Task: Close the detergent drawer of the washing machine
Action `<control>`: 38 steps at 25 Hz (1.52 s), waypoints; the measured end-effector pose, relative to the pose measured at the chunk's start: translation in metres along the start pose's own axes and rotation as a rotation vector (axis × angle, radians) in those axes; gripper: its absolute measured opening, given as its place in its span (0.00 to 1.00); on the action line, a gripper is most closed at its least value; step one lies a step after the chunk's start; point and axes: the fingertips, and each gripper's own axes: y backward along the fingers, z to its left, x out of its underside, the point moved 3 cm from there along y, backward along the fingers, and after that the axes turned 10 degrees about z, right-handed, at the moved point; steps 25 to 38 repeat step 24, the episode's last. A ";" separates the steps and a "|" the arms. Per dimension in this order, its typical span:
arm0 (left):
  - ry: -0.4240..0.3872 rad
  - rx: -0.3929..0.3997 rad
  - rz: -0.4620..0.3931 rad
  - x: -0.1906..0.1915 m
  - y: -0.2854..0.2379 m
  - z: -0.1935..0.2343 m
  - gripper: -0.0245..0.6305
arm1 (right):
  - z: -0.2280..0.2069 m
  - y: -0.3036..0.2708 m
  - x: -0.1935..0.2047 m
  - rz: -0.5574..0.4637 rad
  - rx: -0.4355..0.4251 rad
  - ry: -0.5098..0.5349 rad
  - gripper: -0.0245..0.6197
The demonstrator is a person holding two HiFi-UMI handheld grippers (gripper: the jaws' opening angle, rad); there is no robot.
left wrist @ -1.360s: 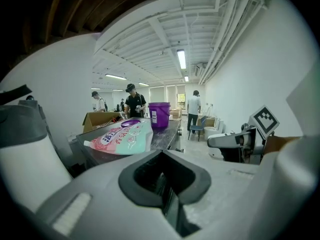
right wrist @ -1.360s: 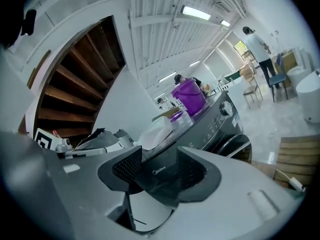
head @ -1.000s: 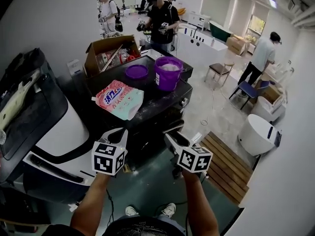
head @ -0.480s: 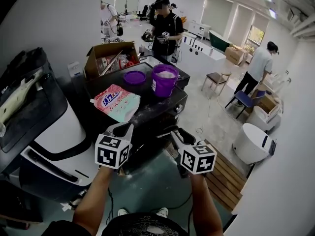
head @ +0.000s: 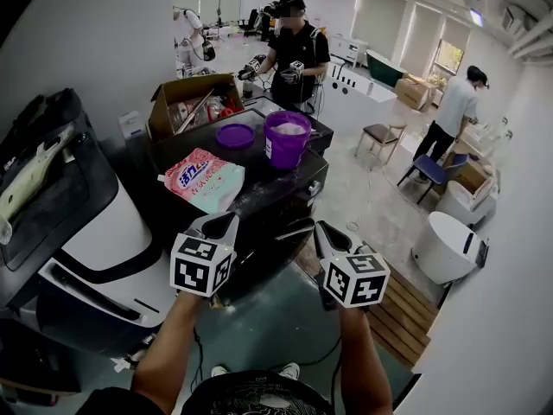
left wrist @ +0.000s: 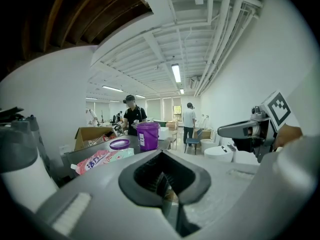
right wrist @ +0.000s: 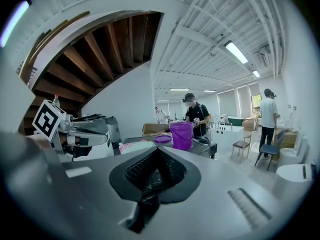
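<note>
The dark washing machine (head: 275,199) stands in the middle of the head view, its front below the worktop in shadow. A pale-edged strip (head: 292,228) juts from that front; I cannot tell whether it is the detergent drawer. My left gripper (head: 225,221) hovers just before the machine's front left, jaws together and holding nothing. My right gripper (head: 321,230) hangs at the front right corner, close to the strip, also shut and empty. Both gripper views look over shut jaws, the left gripper (left wrist: 166,184) and the right gripper (right wrist: 154,178), towards the machine's top.
On the machine lie a pink detergent bag (head: 204,178), a purple lid (head: 238,134), a purple bucket (head: 287,138) and an open cardboard box (head: 192,98). A white appliance (head: 117,232) stands at the left. A wooden pallet (head: 406,305) lies at the right. People stand behind.
Both grippers have shifted slightly right and a little nearer the machine's front. Their jaws look the same. The person behind the machine has moved.
</note>
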 end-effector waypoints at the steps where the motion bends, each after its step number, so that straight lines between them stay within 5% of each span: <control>1: -0.004 -0.005 0.002 0.000 0.001 0.001 0.04 | 0.000 0.000 -0.001 -0.005 0.005 0.002 0.07; 38: 0.008 -0.022 0.029 0.016 0.010 0.011 0.04 | 0.006 0.006 0.002 -0.030 0.024 -0.005 0.07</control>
